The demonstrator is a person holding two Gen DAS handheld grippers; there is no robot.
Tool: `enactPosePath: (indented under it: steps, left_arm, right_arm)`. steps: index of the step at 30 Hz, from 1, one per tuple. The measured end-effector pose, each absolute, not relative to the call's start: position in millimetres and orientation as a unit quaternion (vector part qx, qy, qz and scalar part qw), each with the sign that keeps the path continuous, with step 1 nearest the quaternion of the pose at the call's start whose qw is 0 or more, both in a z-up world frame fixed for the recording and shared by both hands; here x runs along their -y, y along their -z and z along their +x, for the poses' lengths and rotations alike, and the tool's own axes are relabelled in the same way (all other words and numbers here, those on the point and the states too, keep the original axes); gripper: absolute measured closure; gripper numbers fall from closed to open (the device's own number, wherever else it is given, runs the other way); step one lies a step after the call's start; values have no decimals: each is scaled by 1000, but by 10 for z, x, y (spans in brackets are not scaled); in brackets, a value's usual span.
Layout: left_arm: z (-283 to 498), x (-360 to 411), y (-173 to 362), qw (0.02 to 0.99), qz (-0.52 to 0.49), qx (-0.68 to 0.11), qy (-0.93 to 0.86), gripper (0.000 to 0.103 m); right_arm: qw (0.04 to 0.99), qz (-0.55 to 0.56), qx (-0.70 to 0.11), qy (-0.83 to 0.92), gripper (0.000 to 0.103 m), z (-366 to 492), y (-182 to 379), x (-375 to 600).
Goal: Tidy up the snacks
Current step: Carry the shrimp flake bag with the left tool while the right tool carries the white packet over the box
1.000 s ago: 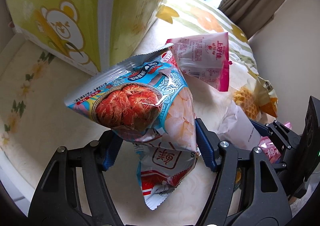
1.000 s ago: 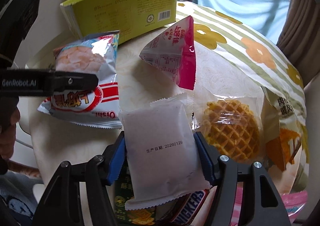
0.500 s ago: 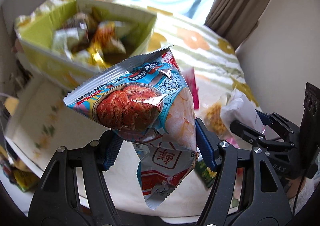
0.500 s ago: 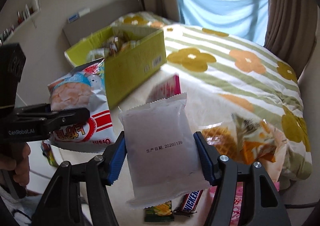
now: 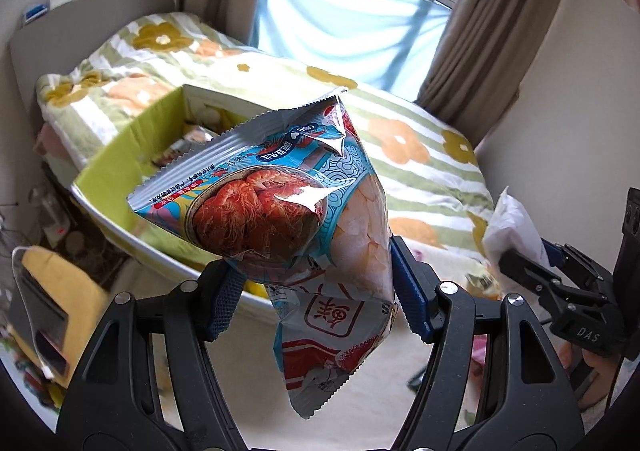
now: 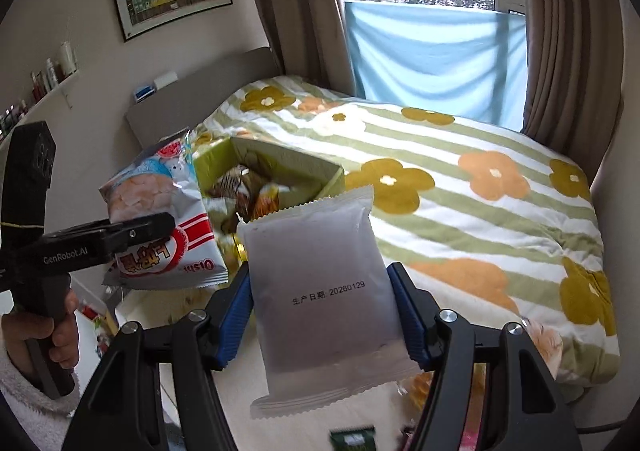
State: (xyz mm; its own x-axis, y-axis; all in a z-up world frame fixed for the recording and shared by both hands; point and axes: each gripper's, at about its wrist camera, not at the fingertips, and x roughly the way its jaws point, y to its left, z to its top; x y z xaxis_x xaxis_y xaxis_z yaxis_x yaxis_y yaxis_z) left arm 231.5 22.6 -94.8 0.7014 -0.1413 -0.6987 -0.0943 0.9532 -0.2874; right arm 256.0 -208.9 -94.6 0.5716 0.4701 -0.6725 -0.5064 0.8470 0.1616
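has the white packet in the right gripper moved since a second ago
Yes. The white packet, clamped in the right gripper, has risen away from the table toward the green box.

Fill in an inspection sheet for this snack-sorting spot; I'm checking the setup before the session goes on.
Surface: cream table, mostly hidden by the held bags.
Job's things: green box open, snacks inside; prawn-cracker bag; white packet.
Clutter: green wrapper and other snacks on the table's near edge.
Tools: left tool shut on the prawn-cracker bag; right tool shut on the white packet.
Cables: thin dark lead under the right tool.
Surroundings: floral bed, curtains, window, framed picture.
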Motion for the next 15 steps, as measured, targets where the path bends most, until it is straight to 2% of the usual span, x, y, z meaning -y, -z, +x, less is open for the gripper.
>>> enactPosePath:
  steps: [7, 15]
  left_arm:
    - [2703, -1129, 958, 903, -152, -402, 8, 38]
    - [3142, -1827, 1338, 882, -134, -452, 24, 38]
  right_arm:
    - [887, -17, -372, -274, 42, 2913, 901, 1416]
    - [881, 6, -395, -261, 42, 3231, 1118, 753]
